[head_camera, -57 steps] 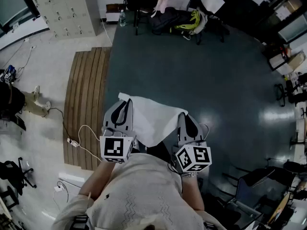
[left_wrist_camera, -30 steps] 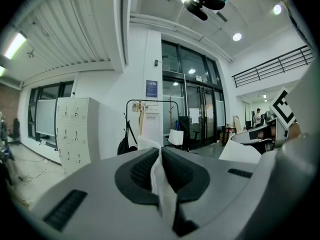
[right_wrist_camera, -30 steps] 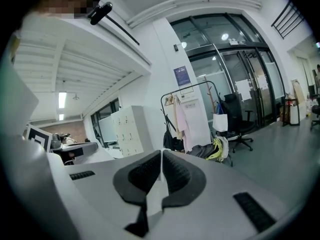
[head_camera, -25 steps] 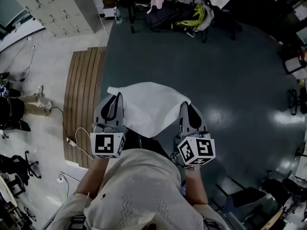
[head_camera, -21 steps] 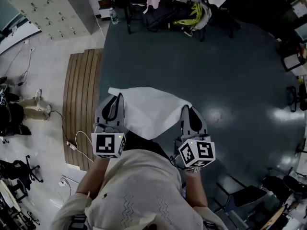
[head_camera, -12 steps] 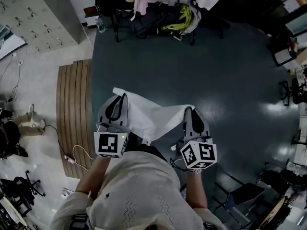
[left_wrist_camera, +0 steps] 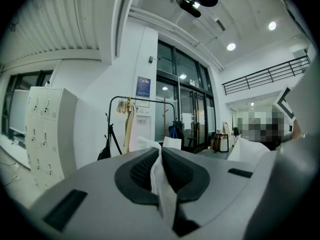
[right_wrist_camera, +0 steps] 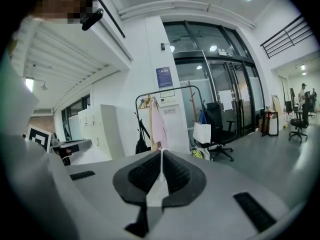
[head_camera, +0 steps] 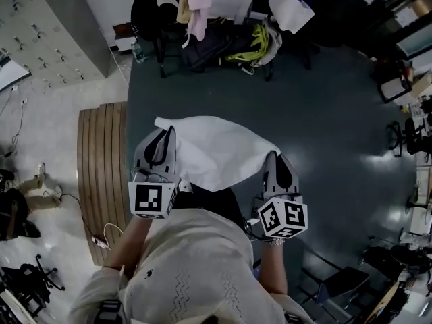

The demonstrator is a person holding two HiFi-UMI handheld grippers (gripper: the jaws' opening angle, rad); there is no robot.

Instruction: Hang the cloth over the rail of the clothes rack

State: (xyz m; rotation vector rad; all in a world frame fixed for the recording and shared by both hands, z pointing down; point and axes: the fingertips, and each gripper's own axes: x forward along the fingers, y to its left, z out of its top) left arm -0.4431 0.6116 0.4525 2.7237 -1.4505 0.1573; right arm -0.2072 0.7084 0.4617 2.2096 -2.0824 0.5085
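A white cloth [head_camera: 216, 150] is stretched between both grippers above the dark floor. My left gripper [head_camera: 165, 132] is shut on its left corner; in the left gripper view a fold of cloth [left_wrist_camera: 161, 184] is pinched between the pads. My right gripper [head_camera: 273, 156] is shut on the right corner, and a thin strip of cloth [right_wrist_camera: 159, 186] shows between its pads. The clothes rack [head_camera: 202, 5] stands ahead with garments on it. Its black rail [left_wrist_camera: 145, 99] is some way beyond the left jaws, and the rail [right_wrist_camera: 170, 91] is equally distant from the right jaws.
Grey lockers [head_camera: 40, 25] stand at the left and a wooden slatted platform [head_camera: 101, 174] lies on the floor beside me. Bags [head_camera: 229, 42] lie under the rack. An office chair [right_wrist_camera: 220, 129] stands near the rack, and more chairs [head_camera: 405, 133] at the right.
The rack and bags have come lower and larger in the head view, so I am nearer to them. The cloth, sagging half a second ago, now spreads flatter between the grippers.
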